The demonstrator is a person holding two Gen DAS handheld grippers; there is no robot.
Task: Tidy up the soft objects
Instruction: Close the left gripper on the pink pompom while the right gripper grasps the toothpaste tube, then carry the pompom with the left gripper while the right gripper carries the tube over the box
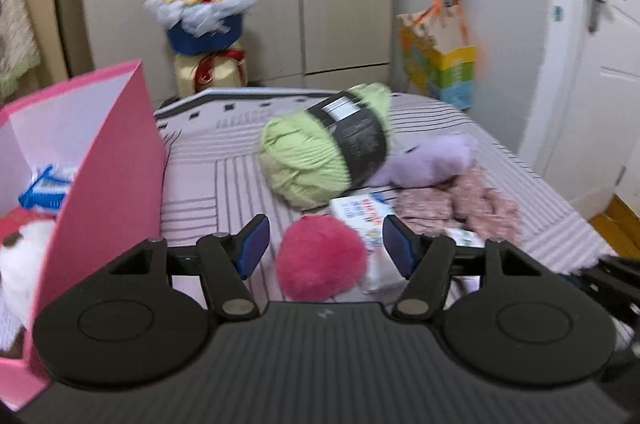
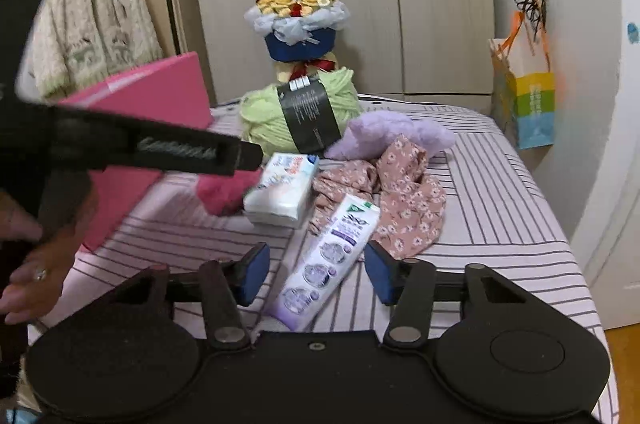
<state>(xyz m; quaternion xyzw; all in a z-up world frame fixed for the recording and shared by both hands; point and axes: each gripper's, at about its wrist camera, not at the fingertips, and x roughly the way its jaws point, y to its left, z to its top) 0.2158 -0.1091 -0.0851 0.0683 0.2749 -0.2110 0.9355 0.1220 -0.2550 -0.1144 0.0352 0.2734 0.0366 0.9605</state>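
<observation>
A fuzzy pink pom-pom (image 1: 321,258) lies on the striped bed between the open fingers of my left gripper (image 1: 326,246), which do not touch it. Behind it lie a green yarn ball (image 1: 324,148), a purple plush (image 1: 432,160), a tissue pack (image 1: 364,212) and a pink floral cloth (image 1: 460,204). My right gripper (image 2: 316,272) is open over a white and purple tube (image 2: 328,264). In the right wrist view the left gripper's arm (image 2: 152,146) hides part of the pom-pom (image 2: 224,192).
An open pink box (image 1: 104,160) stands at the left on the bed and holds a blue pack (image 1: 44,190) and a white plush (image 1: 20,256). A flower bouquet (image 2: 298,20) stands behind the bed by the wardrobe. A coloured paper bag (image 2: 528,96) hangs at the right wall.
</observation>
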